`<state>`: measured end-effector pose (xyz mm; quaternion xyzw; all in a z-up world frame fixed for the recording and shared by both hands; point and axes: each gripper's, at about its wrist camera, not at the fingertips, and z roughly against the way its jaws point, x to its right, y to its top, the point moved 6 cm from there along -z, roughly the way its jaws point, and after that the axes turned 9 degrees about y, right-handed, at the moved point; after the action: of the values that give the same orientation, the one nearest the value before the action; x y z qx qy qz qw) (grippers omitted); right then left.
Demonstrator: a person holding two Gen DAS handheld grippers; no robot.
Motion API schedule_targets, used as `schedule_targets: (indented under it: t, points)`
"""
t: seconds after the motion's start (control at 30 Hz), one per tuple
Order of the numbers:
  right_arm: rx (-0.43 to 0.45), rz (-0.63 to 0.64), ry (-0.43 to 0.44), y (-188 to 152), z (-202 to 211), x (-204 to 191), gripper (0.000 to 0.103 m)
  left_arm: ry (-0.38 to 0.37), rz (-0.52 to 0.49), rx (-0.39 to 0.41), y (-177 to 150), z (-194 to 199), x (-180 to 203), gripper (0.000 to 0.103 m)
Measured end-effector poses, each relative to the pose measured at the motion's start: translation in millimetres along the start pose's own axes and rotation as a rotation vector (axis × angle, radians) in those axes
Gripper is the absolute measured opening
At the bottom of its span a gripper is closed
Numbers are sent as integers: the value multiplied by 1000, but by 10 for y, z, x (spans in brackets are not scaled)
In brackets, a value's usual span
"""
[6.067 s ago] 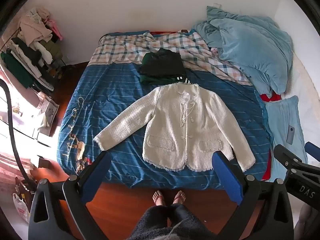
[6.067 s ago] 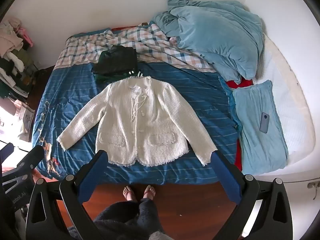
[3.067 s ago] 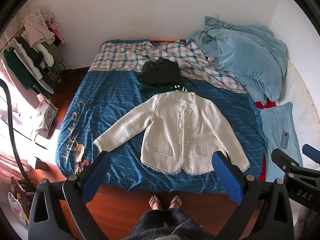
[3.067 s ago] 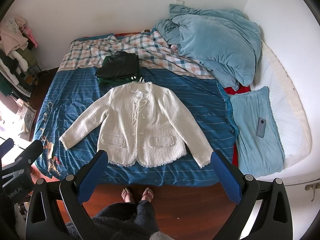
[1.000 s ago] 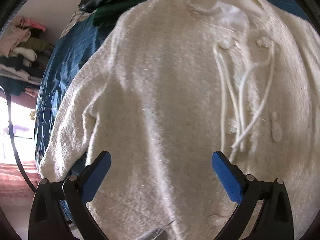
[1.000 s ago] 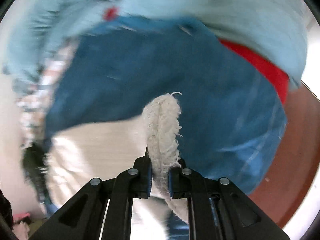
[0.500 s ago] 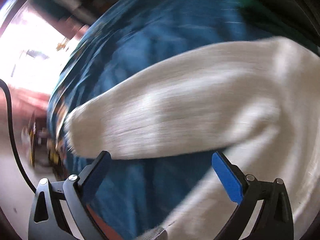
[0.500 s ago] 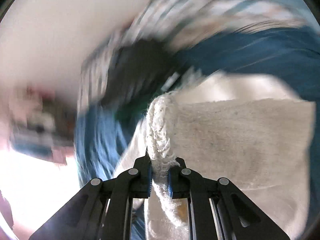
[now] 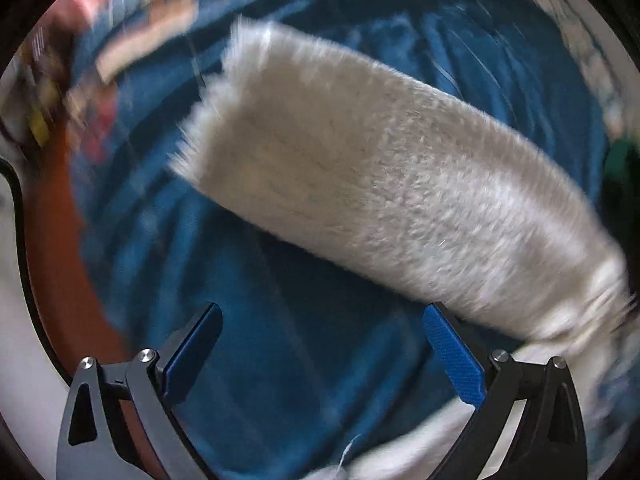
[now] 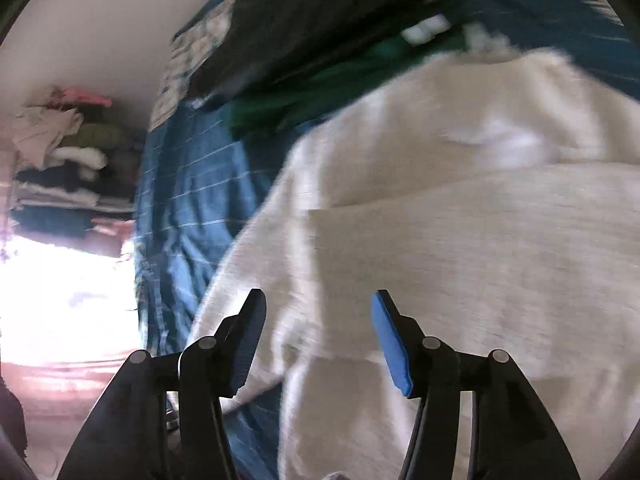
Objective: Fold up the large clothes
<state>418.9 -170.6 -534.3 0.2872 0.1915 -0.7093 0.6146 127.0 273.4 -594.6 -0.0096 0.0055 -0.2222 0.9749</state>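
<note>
While your right gripper (image 10: 318, 334) opens over the white jacket (image 10: 460, 240), nothing between its jaws, your left gripper (image 9: 320, 354) hangs spread and empty below the sleeve (image 9: 384, 192), mid-frame on the blue bedspread (image 9: 280, 380).

Heavy motion blur across both views.

Left wrist view: white jacket sleeve (image 9: 384, 184) smeared, fringe at cuff indistinct; shoulder end cut off at right edge. Clutter beyond the cuff, upper left, unreadable streaks of colour. Stripes of blue bedsheet (image 9: 280, 360) around the sleeve mostly lost to blur.

Right wrist view: white jacket (image 10: 460, 240) body blurred, weave and buttons not resolvable, cut off right and bottom. Dark green garment (image 10: 320, 92) above the jacket smeared, shape unclear. Area left of the jacket's lower part overexposed, detail washed out.
</note>
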Motion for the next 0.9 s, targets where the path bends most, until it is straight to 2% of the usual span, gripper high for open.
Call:
schedule_targets:
  t: [0.03, 0.1, 0.13, 0.17, 0.23, 0.3, 0.33, 0.37, 0.4, 0.57, 0.63, 0.67, 0.7, 0.77, 0.83, 0.9]
  points:
    - [3, -13, -20, -64, 76, 53, 57, -68, 65, -30, 77, -117, -13, 102]
    - [-7, -40, -68, -227, 123, 148, 57, -164, 165, -40, 252, -285, -36, 102]
    - [-10, -46, -88, -343, 74, 170, 57, -182, 219, -24, 383, -362, -59, 102]
    - [-24, -48, -132, -433, 71, 202, 57, -184, 244, -2, 480, -392, -87, 102]
    - [-35, -51, -190, -514, 81, 260, 57, -130, 290, 114, 810, -384, -130, 94]
    - [-43, -53, -213, -561, -24, 339, 57, -42, 284, 206, 1120, -343, -146, 57]
    - [-46, -54, -215, -570, -81, 317, 57, -17, 271, 244, 1284, -318, -142, 42]
    - [-47, -54, -201, -601, -128, 283, 57, -9, 255, 261, 1383, -302, -114, 21]
    - [-45, -53, -189, -596, -175, 238, 57, -12, 230, 274, 1532, -283, -52, 17]
    - [-41, -28, -85, -434, -545, -186, 57, 3, 58, 379, 1922, -19, 313, 13]
    - [-61, -32, -53, -390, -879, -305, 52, 12, 6, 408, 1976, 137, 529, 13]
    - [-110, -65, -35, -401, -1185, -299, 48, 17, -11, 422, 1989, 168, 545, 13]
    - [-147, -82, -57, -410, -1336, -303, 48, 30, -43, 445, 2005, 233, 607, 13]
    - [-164, -66, -123, -399, -1482, -262, 48, 60, -96, 482, 1934, 343, 678, 12]
    - [-181, -39, -161, -396, -1408, -310, 48, 99, -177, 548, 1877, 527, 815, 12]
    - [-150, 12, -263, -393, -1153, -320, 49, 127, -248, 611, 1741, 704, 888, 11]
